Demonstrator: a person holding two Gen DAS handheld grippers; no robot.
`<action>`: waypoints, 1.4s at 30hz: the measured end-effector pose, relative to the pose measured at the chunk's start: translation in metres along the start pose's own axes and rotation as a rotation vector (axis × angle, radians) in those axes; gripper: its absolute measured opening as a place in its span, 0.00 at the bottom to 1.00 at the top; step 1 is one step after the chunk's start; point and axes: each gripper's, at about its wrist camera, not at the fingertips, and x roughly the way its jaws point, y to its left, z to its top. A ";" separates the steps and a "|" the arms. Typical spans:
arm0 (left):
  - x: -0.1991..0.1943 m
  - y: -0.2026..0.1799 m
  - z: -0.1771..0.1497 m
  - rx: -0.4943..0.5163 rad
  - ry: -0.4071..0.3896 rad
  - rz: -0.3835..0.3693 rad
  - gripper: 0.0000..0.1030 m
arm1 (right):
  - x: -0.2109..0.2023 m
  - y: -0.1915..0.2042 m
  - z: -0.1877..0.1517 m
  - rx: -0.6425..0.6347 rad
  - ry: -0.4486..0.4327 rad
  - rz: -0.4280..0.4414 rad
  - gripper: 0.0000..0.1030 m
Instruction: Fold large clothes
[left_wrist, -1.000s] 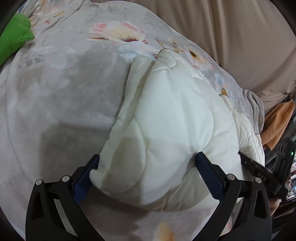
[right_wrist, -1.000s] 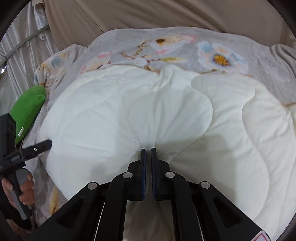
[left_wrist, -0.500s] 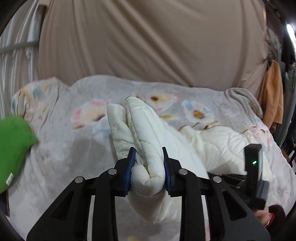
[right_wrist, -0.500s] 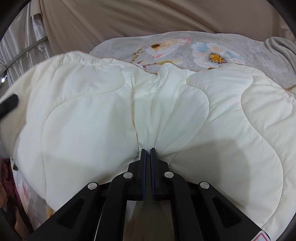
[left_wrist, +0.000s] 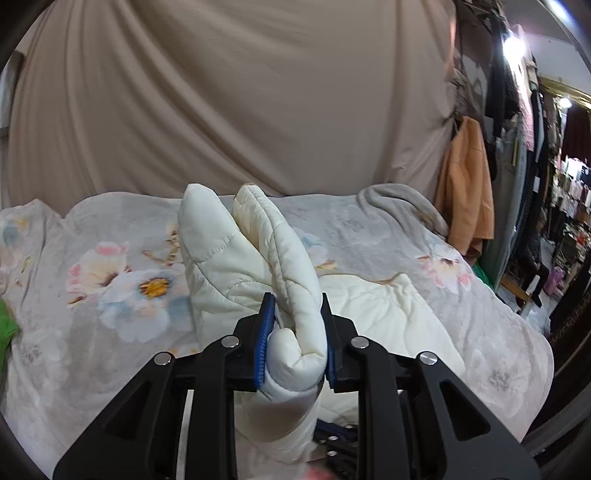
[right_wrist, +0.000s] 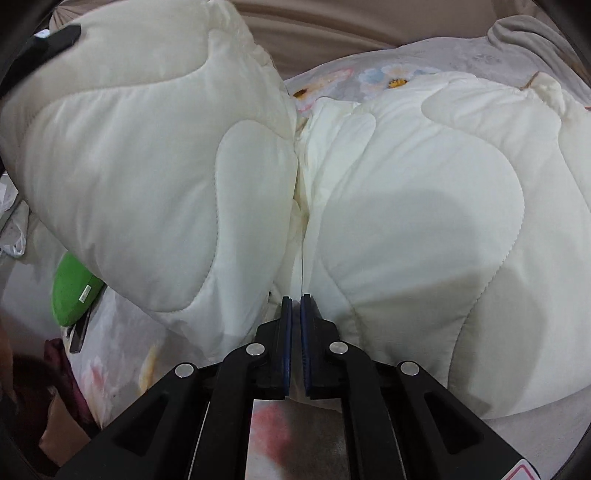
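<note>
A cream quilted padded garment (left_wrist: 251, 258) lies on a bed with a grey floral cover (left_wrist: 122, 273). My left gripper (left_wrist: 295, 332) is shut on a thick fold of the garment and holds that part lifted, standing up above the bed. In the right wrist view the garment (right_wrist: 424, 206) fills the frame, its left half raised and folding over. My right gripper (right_wrist: 295, 317) is shut on the garment's near edge at the middle crease. The tip of the left gripper (right_wrist: 51, 40) shows at the top left.
A beige curtain (left_wrist: 240, 96) hangs behind the bed. A green cushion (right_wrist: 74, 288) lies at the bed's left edge. An orange garment (left_wrist: 465, 184) and racks of clothes stand to the right. A grey blanket (left_wrist: 399, 206) is bunched at the far right corner.
My left gripper has closed on the garment's left side and lifted it up off the bed, swinging it towards the right half. My right gripper has stayed shut on the near edge.
</note>
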 end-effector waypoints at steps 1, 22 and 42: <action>0.003 -0.007 0.000 0.011 0.005 -0.009 0.21 | -0.002 -0.002 0.000 0.014 0.003 0.022 0.04; 0.121 -0.135 -0.058 0.191 0.253 -0.137 0.21 | -0.126 -0.098 -0.058 0.256 -0.197 -0.110 0.13; 0.009 -0.006 -0.028 -0.130 0.008 -0.074 0.84 | -0.205 -0.069 0.011 0.129 -0.430 -0.019 0.82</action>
